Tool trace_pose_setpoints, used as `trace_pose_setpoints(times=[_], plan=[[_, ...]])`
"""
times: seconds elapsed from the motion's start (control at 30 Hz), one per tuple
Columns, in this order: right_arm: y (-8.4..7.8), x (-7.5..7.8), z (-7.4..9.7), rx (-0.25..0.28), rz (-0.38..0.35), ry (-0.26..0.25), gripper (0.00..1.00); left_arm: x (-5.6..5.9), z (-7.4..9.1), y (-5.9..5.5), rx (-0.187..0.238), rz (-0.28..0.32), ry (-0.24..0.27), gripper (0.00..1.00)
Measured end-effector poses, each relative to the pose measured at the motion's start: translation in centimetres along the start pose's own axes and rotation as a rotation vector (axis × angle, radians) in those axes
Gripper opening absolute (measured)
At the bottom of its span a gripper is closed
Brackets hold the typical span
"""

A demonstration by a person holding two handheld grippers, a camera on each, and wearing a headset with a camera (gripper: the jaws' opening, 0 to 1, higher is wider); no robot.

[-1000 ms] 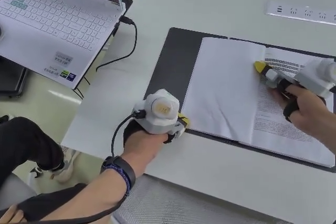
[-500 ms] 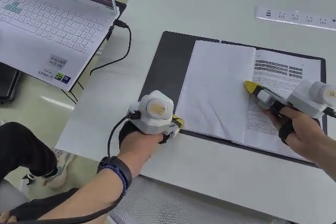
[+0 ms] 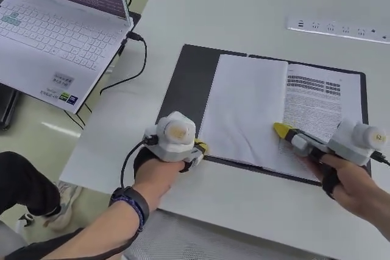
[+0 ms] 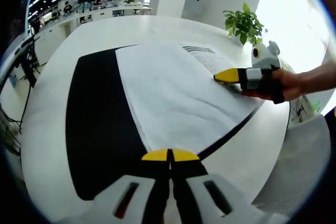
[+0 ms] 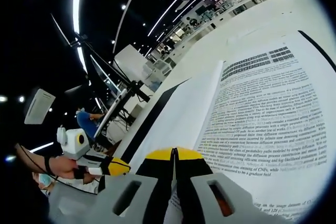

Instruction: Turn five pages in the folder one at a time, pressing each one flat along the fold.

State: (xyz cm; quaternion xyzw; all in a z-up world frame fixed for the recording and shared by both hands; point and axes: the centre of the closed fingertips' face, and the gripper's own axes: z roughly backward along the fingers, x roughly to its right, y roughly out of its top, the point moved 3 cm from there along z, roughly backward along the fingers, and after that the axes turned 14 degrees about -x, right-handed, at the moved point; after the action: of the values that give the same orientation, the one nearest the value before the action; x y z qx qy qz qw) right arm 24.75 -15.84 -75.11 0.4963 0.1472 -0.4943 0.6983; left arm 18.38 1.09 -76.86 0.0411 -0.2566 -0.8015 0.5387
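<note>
A black folder (image 3: 189, 86) lies open on the white table. A blank page (image 3: 244, 111) is turned to its left side and a printed page (image 3: 320, 105) lies on its right. My right gripper (image 3: 281, 130) is shut, its yellow tips resting on the paper along the fold, close to the folder's near edge. The right gripper view has those tips (image 5: 173, 155) together beside the printed text (image 5: 262, 108). My left gripper (image 3: 200, 148) is shut, pressing on the folder's near-left edge, just off the blank page. Its tips (image 4: 170, 155) touch the black cover (image 4: 100, 129).
An open laptop (image 3: 55, 35) sits at the far left, its black cable (image 3: 131, 59) trailing toward the folder. A white power strip (image 3: 338, 28) lies at the back right. The table's near edge (image 3: 244, 211) runs just below both hands.
My right gripper has slid along the fold from the top of the pages down toward the near edge. The left gripper has stayed at the folder's near-left edge.
</note>
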Motion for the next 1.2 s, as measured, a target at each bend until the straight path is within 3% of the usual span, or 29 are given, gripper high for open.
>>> trace_pose_setpoints(times=[0.23, 0.4, 0.67, 0.93, 1.2], plan=[[-2.2, -1.2, 0.7, -0.040, 0.014, 0.022, 0.00, 0.0, 0.0, 0.0, 0.006, 0.002, 0.001, 0.00], [-3.2, -1.6, 1.2, -0.037, -0.004, 0.030, 0.00, 0.0, 0.0, 0.0, 0.008, -0.002, 0.000, 0.00], [-5.0, -1.4, 1.6, -0.059, -0.009, 0.048, 0.00, 0.0, 0.0, -0.1, 0.010, -0.007, -0.002, 0.00], [-6.3, -1.4, 2.0, -0.087, 0.002, 0.054, 0.00, 0.0, 0.0, -0.1, 0.017, 0.003, 0.001, 0.00], [-6.4, -1.6, 2.0, -0.097, -0.006, 0.045, 0.00, 0.0, 0.0, -0.1, 0.014, 0.009, -0.002, 0.00]])
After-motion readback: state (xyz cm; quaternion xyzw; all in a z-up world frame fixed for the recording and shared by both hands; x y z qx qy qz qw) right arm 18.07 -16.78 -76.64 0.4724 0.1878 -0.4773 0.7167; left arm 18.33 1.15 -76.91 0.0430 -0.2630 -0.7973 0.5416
